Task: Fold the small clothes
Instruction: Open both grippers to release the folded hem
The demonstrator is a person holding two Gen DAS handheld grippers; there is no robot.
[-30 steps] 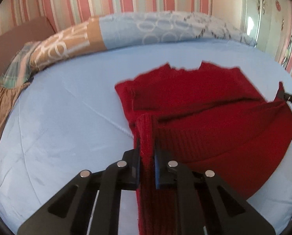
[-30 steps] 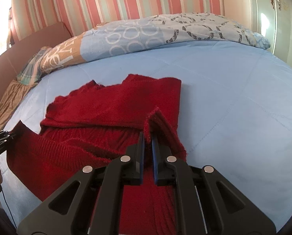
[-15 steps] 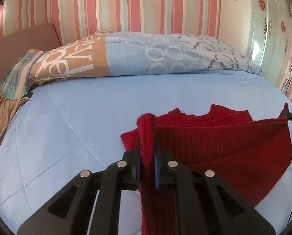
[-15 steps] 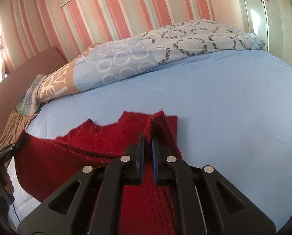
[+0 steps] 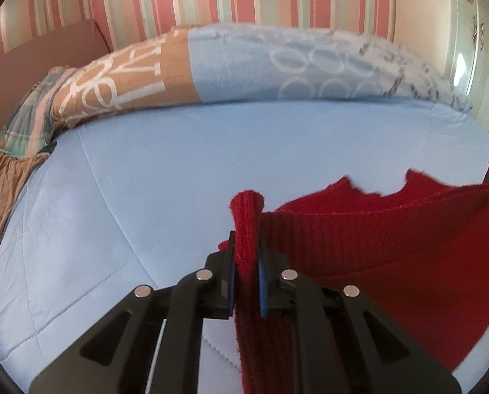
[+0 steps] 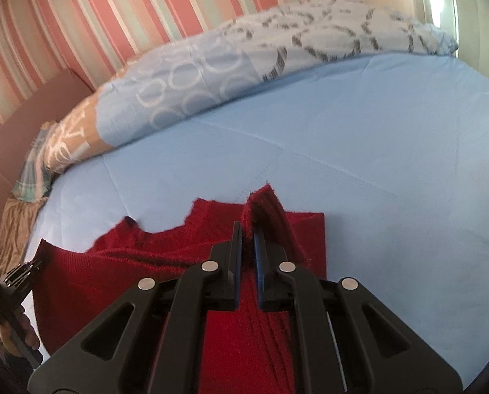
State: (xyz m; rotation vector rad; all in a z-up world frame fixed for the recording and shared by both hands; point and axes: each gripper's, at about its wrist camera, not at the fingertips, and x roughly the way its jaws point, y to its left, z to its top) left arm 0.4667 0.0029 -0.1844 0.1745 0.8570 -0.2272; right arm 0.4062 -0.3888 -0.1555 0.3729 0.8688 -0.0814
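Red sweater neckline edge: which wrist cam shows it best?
Right wrist: the jagged far edge of the red sweater lies unobstructed left of the right gripper. Left wrist shows the same edge smaller, at frame right, beyond the left gripper.

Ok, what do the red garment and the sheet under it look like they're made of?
Red garment: looks like knit, maybe wool or acrylic; ribbed rows and fuzzy edges show, matte.
Sheet: smooth light-blue woven fabric, probably cotton or microfibre, with stitched quilting lines and a faint sheen. Exact fibres can't be told.
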